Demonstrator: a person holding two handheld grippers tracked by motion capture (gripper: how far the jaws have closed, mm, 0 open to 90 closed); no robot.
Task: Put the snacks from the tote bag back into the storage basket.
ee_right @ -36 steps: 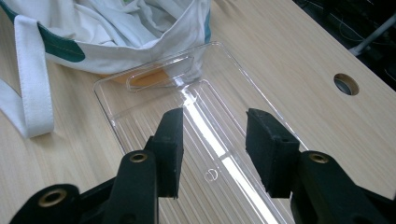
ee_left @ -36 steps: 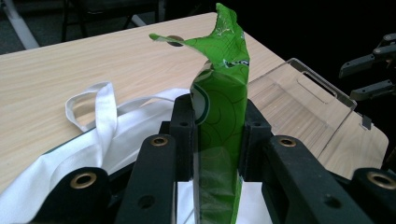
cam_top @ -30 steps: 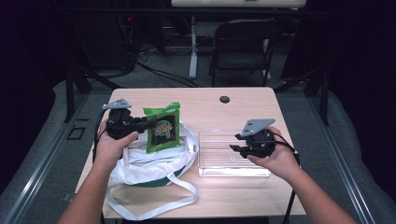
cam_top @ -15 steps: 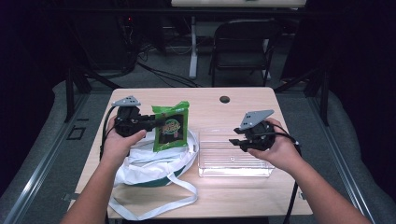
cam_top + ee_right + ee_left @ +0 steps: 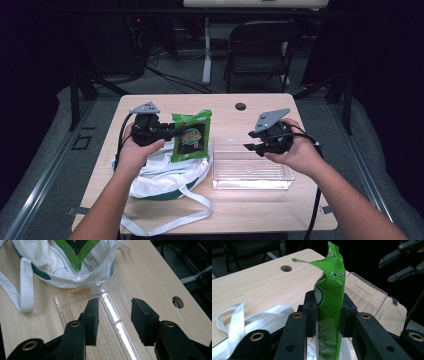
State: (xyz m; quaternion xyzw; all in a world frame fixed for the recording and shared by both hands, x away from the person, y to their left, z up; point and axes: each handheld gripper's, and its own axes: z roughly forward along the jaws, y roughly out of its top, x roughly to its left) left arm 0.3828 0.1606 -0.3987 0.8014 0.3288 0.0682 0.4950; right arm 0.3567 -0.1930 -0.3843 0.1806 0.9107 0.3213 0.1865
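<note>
The table (image 5: 250, 210) is of light wood with a round cable hole (image 5: 240, 106) near its far edge. Around it the room is dark; a black folding chair (image 5: 260, 50) stands behind the table, and cables lie on the grey floor.

A white cloth bag (image 5: 165, 175) with green trim lies on the left half of the table, and its straps reach to the near edge. Just right of it stands a clear plastic tray (image 5: 250, 172), touching the bag's side.

The left gripper (image 5: 167, 132) is held above the bag. Its jaws are pressed on a green snack packet (image 5: 190, 136) and pinch it from both sides, as the left gripper view shows closely. The packet hangs in the air over the bag's right part, tilted a little, with its top toward the far side.

The right gripper (image 5: 252, 146) is held over the far left part of the tray. Its jaws are spread apart with nothing between them, and they touch nothing
</note>
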